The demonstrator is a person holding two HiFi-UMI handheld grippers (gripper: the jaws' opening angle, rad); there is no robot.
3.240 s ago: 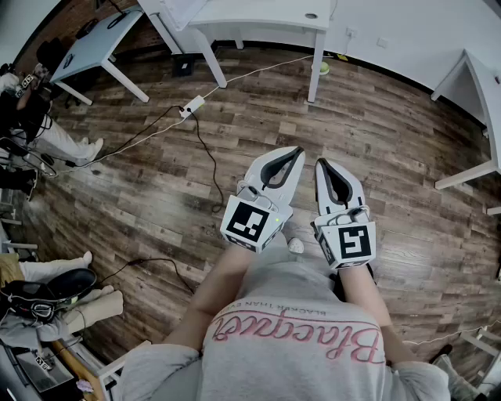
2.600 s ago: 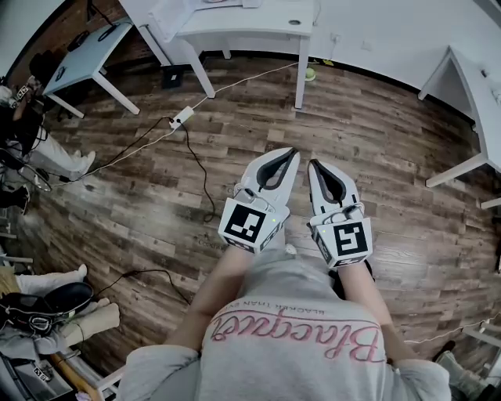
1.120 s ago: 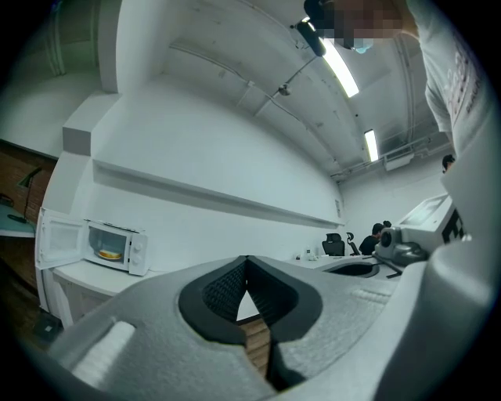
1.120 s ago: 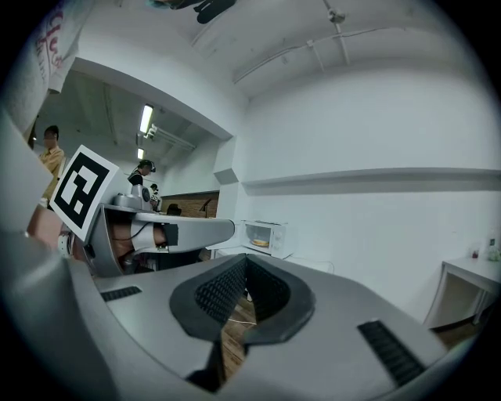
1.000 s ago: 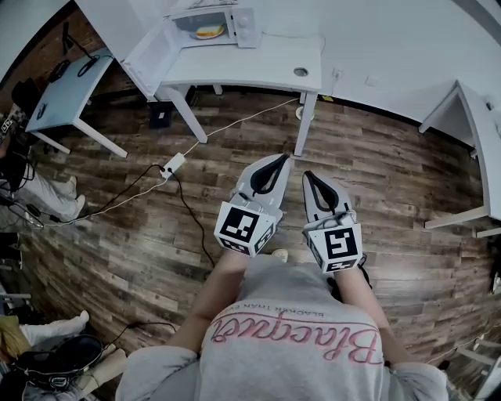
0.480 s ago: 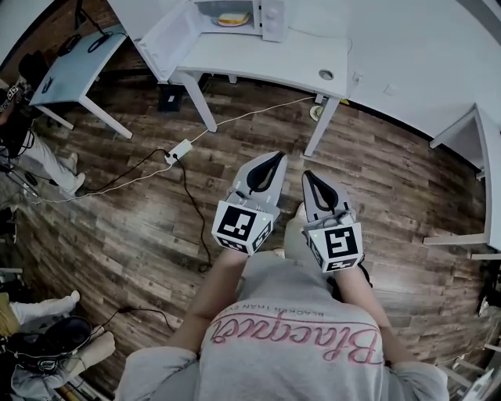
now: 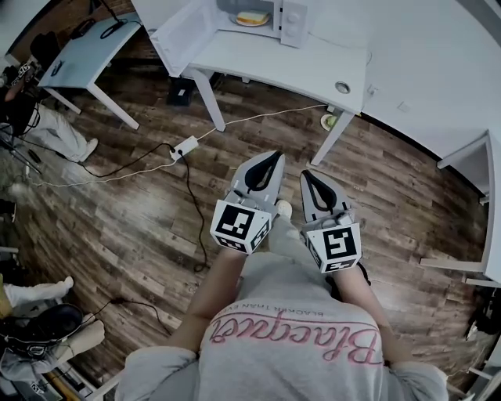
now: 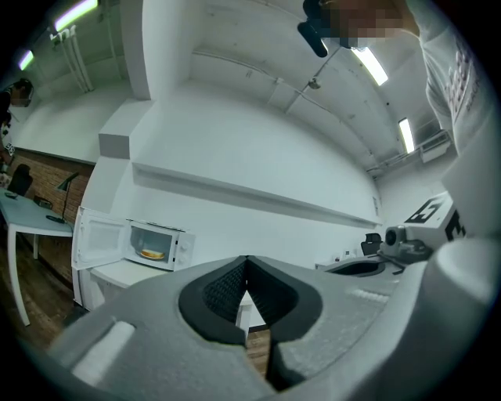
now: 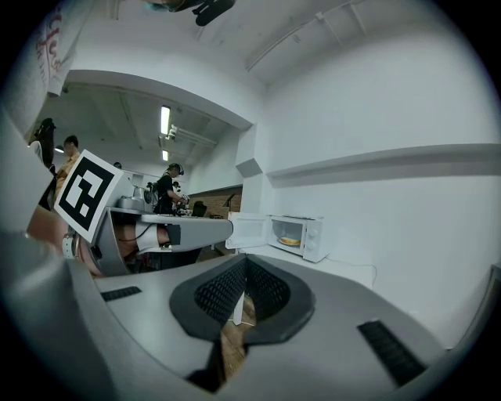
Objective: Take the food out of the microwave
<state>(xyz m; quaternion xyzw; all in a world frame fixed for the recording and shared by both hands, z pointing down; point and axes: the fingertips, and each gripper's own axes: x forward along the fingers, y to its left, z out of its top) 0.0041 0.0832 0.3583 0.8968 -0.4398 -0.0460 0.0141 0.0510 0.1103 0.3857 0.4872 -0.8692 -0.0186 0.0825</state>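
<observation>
Yellowish flat food (image 7: 252,17) sits inside the open-doored white microwave (image 7: 293,19), top centre. White left gripper (image 7: 275,155) and right gripper (image 7: 304,174), mid-frame, jaws pressed together, empty: nothing within reach, likely approach pose.

Left tongs (image 7: 275,156) and right tongs (image 7: 306,176) closed, empty.

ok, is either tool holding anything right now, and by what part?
Nothing is held. The left tool and right tool are both shut and empty; the food sits inside the open microwave.
</observation>
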